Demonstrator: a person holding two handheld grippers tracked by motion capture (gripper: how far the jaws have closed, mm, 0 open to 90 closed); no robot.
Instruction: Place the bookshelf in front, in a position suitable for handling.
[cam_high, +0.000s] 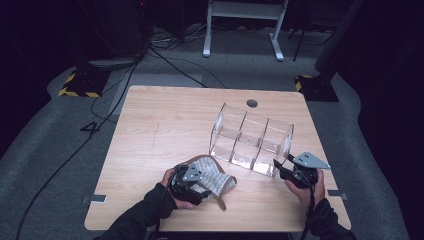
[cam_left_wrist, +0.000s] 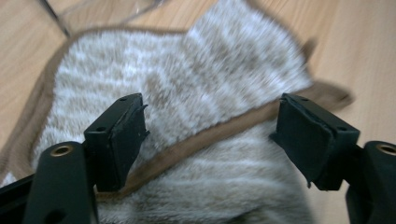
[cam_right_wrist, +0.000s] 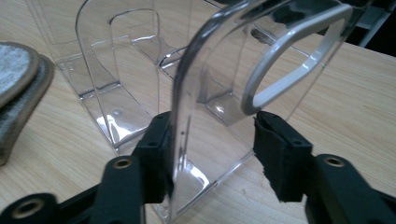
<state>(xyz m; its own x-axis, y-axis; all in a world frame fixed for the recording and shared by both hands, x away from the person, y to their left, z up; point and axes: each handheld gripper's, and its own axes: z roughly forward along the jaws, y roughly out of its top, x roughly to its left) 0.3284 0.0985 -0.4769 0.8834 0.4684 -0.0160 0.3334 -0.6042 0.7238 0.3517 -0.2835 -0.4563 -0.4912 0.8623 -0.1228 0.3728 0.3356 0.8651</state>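
The clear organizer (cam_high: 251, 141), with 3 compartments in a row, serves as landmark: it stands on the desk (cam_high: 160, 125) with its long axis running from far-left to near-right. The folded striped cloth (cam_high: 212, 176) lies flat on the desk just beside the organizer's near-left end, not inside any compartment.

The left tongs (cam_high: 200, 181) hang directly over the cloth, jaws spread wide and clamping nothing; in the left gripper view the cloth (cam_left_wrist: 205, 93) with its brown edging (cam_left_wrist: 210, 135) lies under and between the 2 pads, which do not press on it. The left hand is plainly the nearer one to the cloth.

The right tongs (cam_high: 281, 168) sit at the organizer's near-right end. In the right gripper view the organizer's end wall (cam_right_wrist: 205, 93) stands upright between the jaws: the left pad seems to touch it, the right pad stands off it, so this reads as released rather than clamped.

Judging from this, the coming move turns on the cloth lying straight below the left tongs, with the nearest compartment just beyond it.
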